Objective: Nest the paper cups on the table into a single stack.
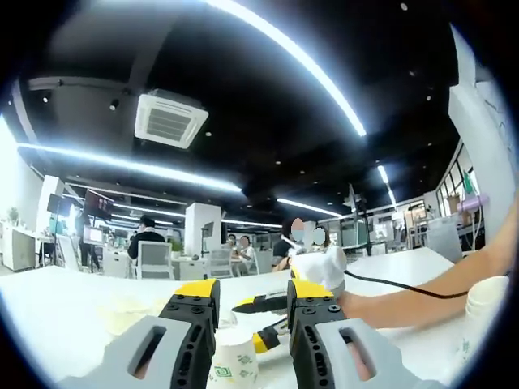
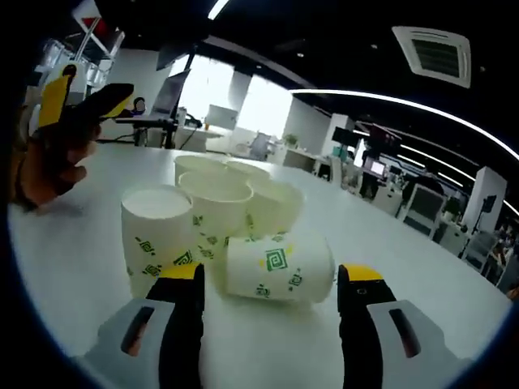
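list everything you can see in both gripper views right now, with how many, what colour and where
Paper cups: at least five, white with green print, clustered on the table in the right gripper view; four upright, one lying on its side between the jaws.
Paper cup: one, white with green print, between the left gripper's jaws.
Cup at the edge: white, far right of the left gripper view.
Table: white, under the cups.
Cable: black, across the table.
Ceiling vent: white, overhead.
Left gripper: grey, black and yellow, closed on the paper cup.
Right gripper: same colours, open around the lying cup.
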